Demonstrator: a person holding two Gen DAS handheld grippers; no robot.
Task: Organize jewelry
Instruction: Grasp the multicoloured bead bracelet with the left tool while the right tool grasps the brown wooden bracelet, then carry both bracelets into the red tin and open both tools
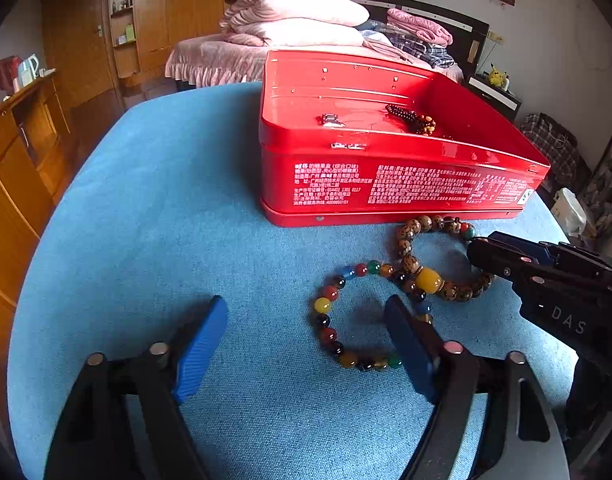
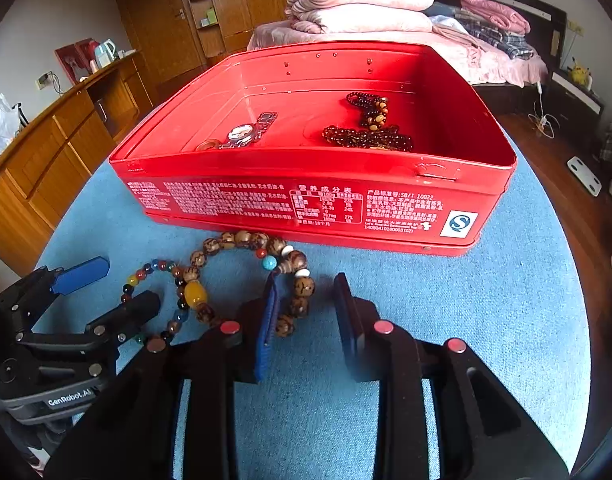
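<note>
An open red tin box (image 1: 386, 184) (image 2: 314, 200) stands on the blue table. Inside lie dark bead strands (image 2: 370, 132) (image 1: 412, 118) and a wristwatch (image 2: 245, 134) (image 1: 330, 120). In front of the box lie a multicoloured bead bracelet (image 1: 330, 312) (image 2: 145, 276) and a brown wooden bead bracelet (image 1: 422, 276) (image 2: 241, 240) with a yellow bead. My left gripper (image 1: 306, 344) (image 2: 117, 284) is open, its right finger inside the coloured bracelet's ring. My right gripper (image 2: 306, 312) (image 1: 482, 248) is open, its left finger inside the brown bracelet's ring.
The round table (image 1: 145, 220) is covered in blue cloth. Behind it stand a bed with stacked pillows (image 1: 297, 16), wooden cabinets (image 1: 21, 152) at the left and a nightstand (image 1: 494, 96) at the right.
</note>
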